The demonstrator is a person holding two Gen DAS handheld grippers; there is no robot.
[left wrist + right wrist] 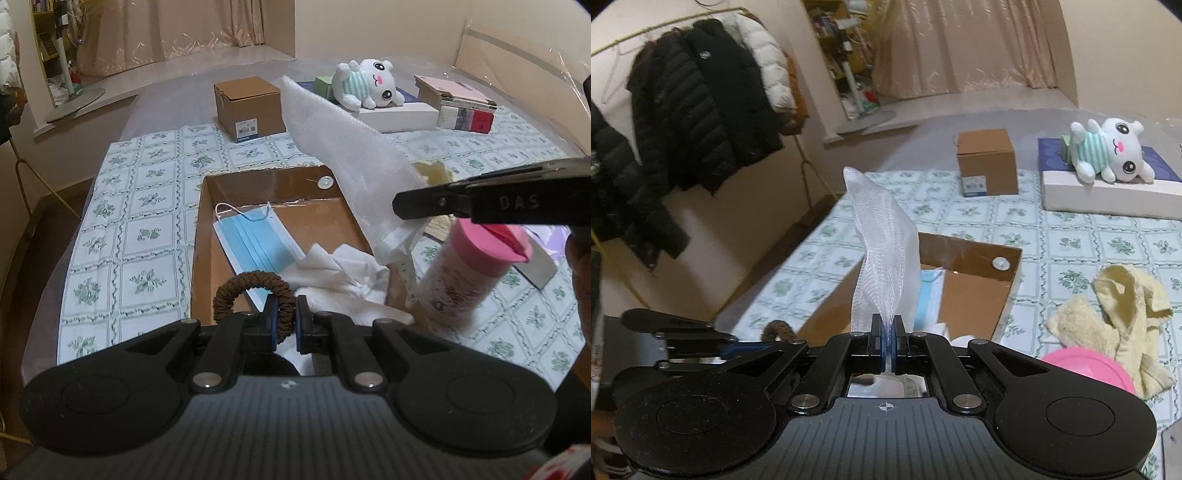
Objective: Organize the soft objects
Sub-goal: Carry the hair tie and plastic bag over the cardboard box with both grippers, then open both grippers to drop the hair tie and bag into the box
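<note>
1. Both pairs of jaws are seen clamped on soft things: the left gripper is closed on a brown ruffled fabric hair scrunchie, and the right gripper is pressed tight on a white translucent mesh foam sleeve.
2. The scrunchie is held at lower centre of the left wrist view, its loop standing up to the left of the pads, above the near edge of a shallow brown cardboard tray.
3. The mesh sleeve is seen rising from the pads at the centre of the right wrist view; in the left wrist view it is stretched from upper centre down to the right gripper's fingers at the right edge.
4. Inside the tray a blue pleated face mask is laid flat, with a crumpled white cloth to its right.
5. A cream-yellow towelling cloth is spread on the green floral tablecloth at right in the right wrist view.
6. A white plush toy in a striped green shirt is laid on a flat white box at upper right.
7. A pink-lidded cylindrical canister is seen right of the tray.
</note>
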